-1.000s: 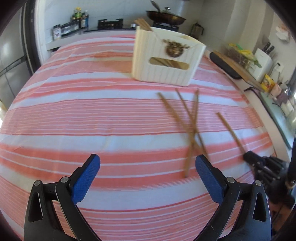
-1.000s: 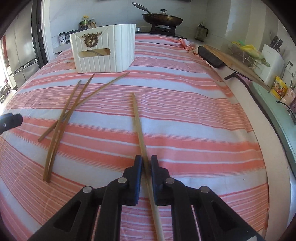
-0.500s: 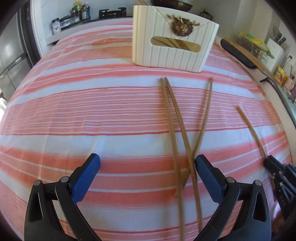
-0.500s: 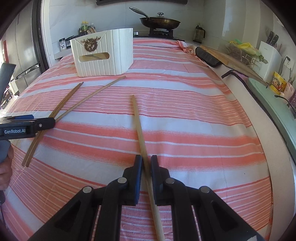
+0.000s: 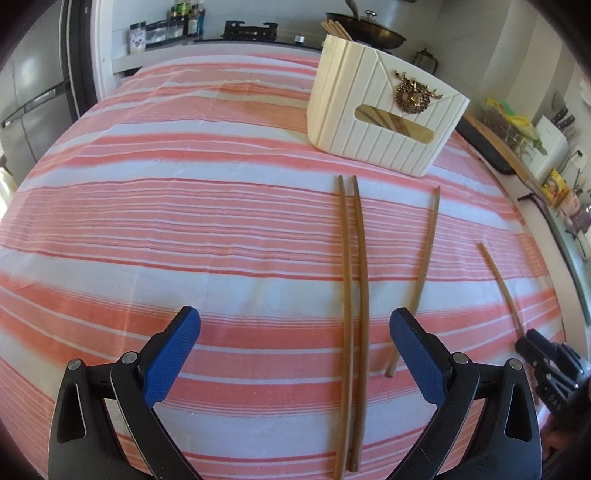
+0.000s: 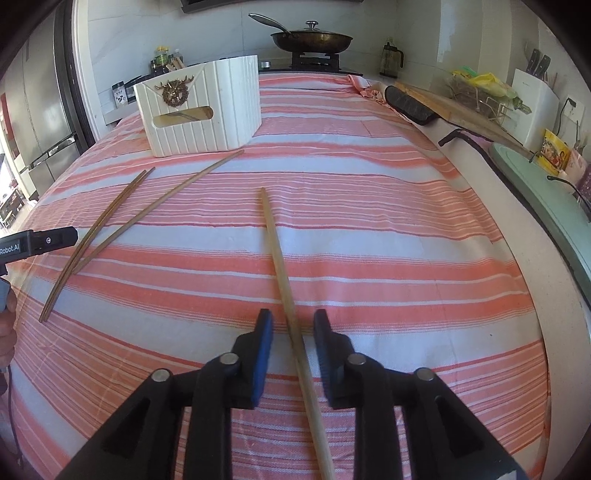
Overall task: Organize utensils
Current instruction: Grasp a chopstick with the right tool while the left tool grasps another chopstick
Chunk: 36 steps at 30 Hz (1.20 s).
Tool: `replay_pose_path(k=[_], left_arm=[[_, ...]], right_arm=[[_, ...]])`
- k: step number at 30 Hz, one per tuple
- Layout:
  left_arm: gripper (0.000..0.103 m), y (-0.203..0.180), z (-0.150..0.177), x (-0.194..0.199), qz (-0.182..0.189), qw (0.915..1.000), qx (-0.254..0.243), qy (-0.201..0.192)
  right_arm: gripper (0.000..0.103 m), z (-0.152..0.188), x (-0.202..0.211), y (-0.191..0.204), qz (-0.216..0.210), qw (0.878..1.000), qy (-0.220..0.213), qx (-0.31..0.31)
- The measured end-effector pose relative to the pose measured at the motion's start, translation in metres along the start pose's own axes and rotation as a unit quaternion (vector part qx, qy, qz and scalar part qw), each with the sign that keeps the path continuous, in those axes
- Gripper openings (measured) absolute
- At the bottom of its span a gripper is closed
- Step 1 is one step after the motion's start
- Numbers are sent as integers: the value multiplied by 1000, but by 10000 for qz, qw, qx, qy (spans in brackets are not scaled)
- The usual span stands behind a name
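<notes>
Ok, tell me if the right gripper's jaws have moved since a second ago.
Yes. The right gripper has just been opening: its pads now stand apart on either side of the chopstick, which lies loose between them on the striped cloth.

A home kitchen is being shown: a lidded pan (image 6: 310, 38) is being kept on a stove (image 6: 314, 61), a knife block (image 6: 533, 99) and jars (image 5: 184, 22) are being stored nearby, beside a steel fridge (image 6: 33, 110).

White letters "Robot.AI" on black side of left gripper (image 6: 38, 242), seen at left edge of right wrist view. No other words clear enough to read.
</notes>
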State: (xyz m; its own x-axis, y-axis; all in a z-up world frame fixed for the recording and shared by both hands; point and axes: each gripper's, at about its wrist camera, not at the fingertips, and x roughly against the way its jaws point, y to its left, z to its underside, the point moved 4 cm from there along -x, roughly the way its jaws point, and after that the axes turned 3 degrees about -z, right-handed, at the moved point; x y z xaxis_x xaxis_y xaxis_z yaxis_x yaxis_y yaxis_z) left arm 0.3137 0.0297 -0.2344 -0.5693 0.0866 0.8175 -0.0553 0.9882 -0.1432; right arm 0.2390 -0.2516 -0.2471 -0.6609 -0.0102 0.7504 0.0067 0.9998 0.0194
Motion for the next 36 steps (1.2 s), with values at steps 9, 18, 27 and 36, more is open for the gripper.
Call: replay_pose_path(k=[9, 18, 27, 36], left_arm=[[101, -3, -4, -16, -601, 9966, -549, 124], [54, -22, 3, -6, -392, 9943, -996, 29], [5, -10, 20, 13, -446, 9977, -512, 83], [15, 25, 45, 38, -161, 9990, -154, 387]], right_arm=[[38, -4, -2, 5, 22, 9995, 120, 284], [9, -8, -7, 7, 149, 9980, 182, 580], [7, -5, -1, -7, 319, 9980, 186, 504], [8, 4, 11, -43, 306, 9985, 315, 341]])
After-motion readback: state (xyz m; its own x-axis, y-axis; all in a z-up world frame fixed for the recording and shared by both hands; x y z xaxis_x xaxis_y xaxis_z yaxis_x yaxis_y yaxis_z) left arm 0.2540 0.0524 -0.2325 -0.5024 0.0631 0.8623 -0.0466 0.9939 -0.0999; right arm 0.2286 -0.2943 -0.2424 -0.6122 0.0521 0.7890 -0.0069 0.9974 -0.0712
